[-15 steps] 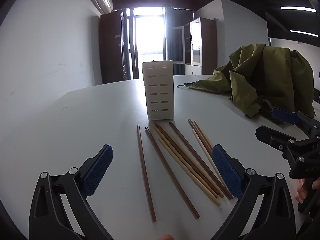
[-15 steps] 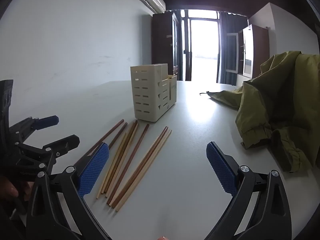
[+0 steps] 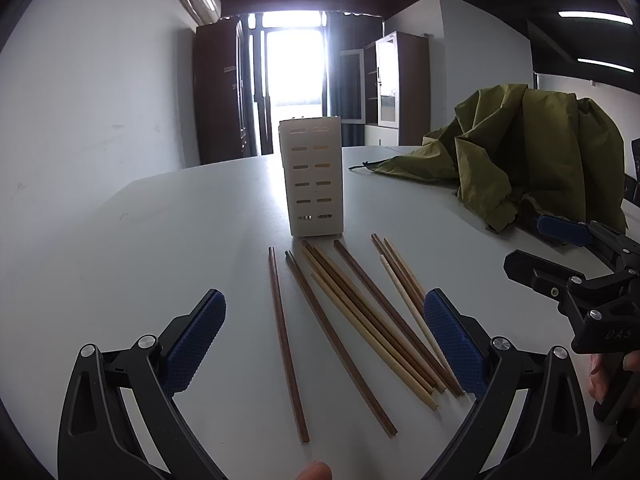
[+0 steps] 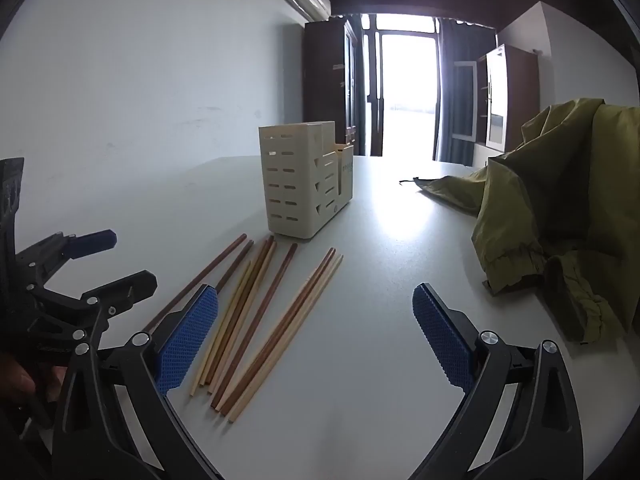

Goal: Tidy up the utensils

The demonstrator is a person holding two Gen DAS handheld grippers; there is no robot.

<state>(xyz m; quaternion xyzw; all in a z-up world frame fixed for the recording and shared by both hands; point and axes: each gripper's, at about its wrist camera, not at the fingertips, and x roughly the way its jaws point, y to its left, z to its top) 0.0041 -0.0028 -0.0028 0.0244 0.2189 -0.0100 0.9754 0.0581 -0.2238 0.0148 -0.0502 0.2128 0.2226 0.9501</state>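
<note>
In the left wrist view, the left gripper (image 3: 324,336) hangs wide apart and empty above the chopsticks (image 3: 360,320), which lie loose on the white surface (image 3: 160,248) just before the cream utensil holder (image 3: 314,178). An olive jacket (image 3: 532,152) lies to the right.

In the right wrist view, the right gripper (image 4: 316,336) is likewise spread wide and empty, the chopsticks (image 4: 260,312) left of its centre, near the holder (image 4: 302,182).

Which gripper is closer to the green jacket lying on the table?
The right gripper. The green jacket lies just off its right side, while the left gripper hangs over the chopsticks, farther from the jacket, with the right gripper between them. Both are open.
</note>
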